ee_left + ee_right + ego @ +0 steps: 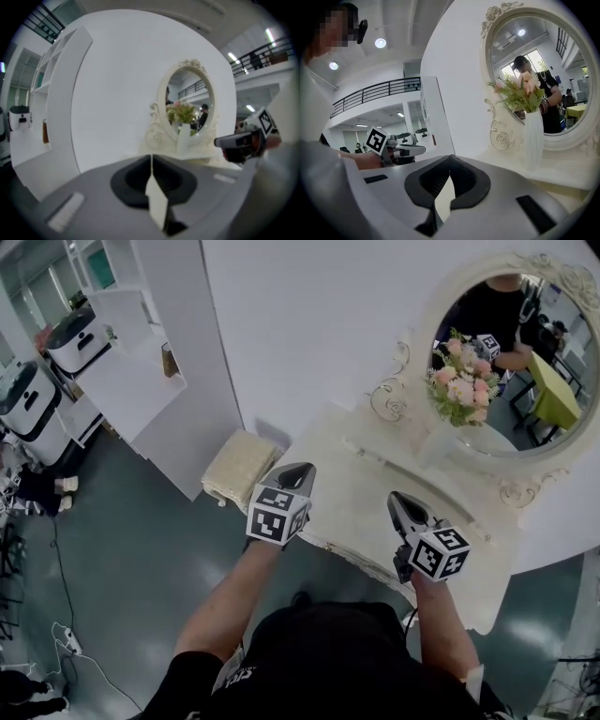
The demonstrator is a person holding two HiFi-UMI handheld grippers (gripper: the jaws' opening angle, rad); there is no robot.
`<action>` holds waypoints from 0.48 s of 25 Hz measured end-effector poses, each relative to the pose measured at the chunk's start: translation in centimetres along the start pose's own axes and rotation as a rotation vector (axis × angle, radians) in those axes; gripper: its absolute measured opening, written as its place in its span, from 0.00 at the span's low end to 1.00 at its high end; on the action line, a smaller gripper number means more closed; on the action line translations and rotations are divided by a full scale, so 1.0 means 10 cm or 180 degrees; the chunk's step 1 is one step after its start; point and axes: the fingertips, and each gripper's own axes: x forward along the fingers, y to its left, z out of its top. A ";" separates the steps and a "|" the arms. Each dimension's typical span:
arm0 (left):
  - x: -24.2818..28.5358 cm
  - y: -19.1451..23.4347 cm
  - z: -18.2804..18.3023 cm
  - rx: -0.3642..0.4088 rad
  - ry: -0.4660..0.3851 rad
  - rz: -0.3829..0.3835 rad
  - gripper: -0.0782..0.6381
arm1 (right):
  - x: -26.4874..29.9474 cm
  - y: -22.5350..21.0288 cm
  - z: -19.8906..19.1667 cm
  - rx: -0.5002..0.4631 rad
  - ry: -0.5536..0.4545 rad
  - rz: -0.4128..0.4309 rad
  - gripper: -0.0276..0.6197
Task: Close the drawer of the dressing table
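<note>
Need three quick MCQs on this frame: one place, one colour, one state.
1. Where does the tall white ceramic vase stand?
A. grey floor
B. cream dressing table, before the oval mirror
C. white shelf
2. Its flowers are mostly:
A. pink
B. blue
C. black
3. The left hand-held gripper is:
A. wide open
B. shut on a handle
C. shut, empty
Key: 1B, it stands on the tabletop beside the mirror; 2A, pink blooms show; 3C, its view shows jaws together, nothing between.

Left tool (300, 470), right tool (399, 500): jaws together.
</note>
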 end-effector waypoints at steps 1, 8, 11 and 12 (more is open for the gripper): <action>-0.03 0.00 0.00 -0.0023 -0.0002 0.0040 0.13 | -0.01 -0.01 0.02 0.0005 -0.0023 0.0019 0.04; -0.03 -0.27 0.16 0.0194 -0.0008 0.0377 0.12 | -0.30 -0.23 0.10 -0.0010 -0.0120 0.0200 0.03; 0.08 -0.60 0.38 0.0244 -0.0114 0.0338 0.12 | -0.58 -0.50 0.17 -0.0068 -0.0136 0.0214 0.03; 0.12 -0.71 0.44 0.0229 -0.0147 0.0308 0.12 | -0.67 -0.59 0.20 -0.0096 -0.0151 0.0223 0.03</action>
